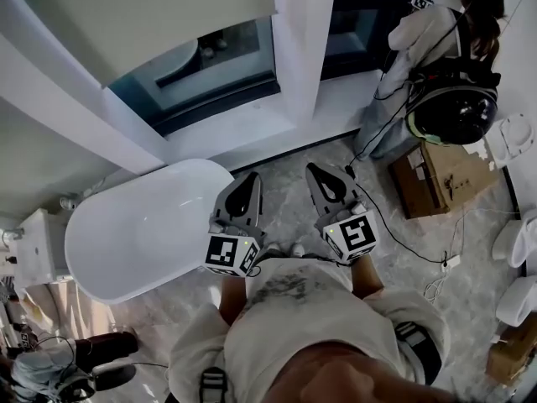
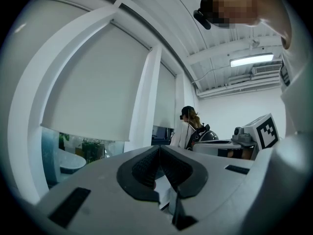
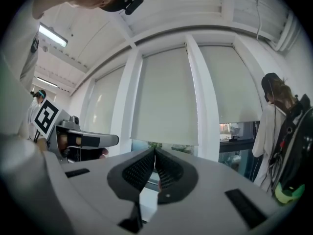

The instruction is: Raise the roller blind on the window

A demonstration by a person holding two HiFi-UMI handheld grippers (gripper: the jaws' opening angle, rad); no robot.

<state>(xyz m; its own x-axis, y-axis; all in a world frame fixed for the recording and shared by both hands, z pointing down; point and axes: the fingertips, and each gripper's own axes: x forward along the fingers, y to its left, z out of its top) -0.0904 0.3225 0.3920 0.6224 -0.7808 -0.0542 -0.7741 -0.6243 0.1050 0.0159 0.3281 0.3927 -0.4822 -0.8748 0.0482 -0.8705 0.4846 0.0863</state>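
Note:
The cream roller blind (image 1: 143, 15) hangs partly lowered over the window, with dark glass (image 1: 201, 65) showing under its bottom edge. In the left gripper view the blind (image 2: 93, 92) fills the pane ahead; in the right gripper view the blind (image 3: 166, 97) hangs straight ahead. My left gripper (image 1: 245, 187) and right gripper (image 1: 323, 179) sit side by side at chest height, pointing toward the window and well short of it. Both are shut with nothing between the jaws: left gripper (image 2: 159, 148), right gripper (image 3: 154, 151). No pull cord is in view.
A white bathtub (image 1: 143, 225) stands below the window at the left. Another person (image 1: 436, 40) with a backpack stands at the right window. A cardboard box (image 1: 440, 179) and a cable (image 1: 403, 238) lie on the floor at the right. White window posts (image 1: 298, 49) divide the panes.

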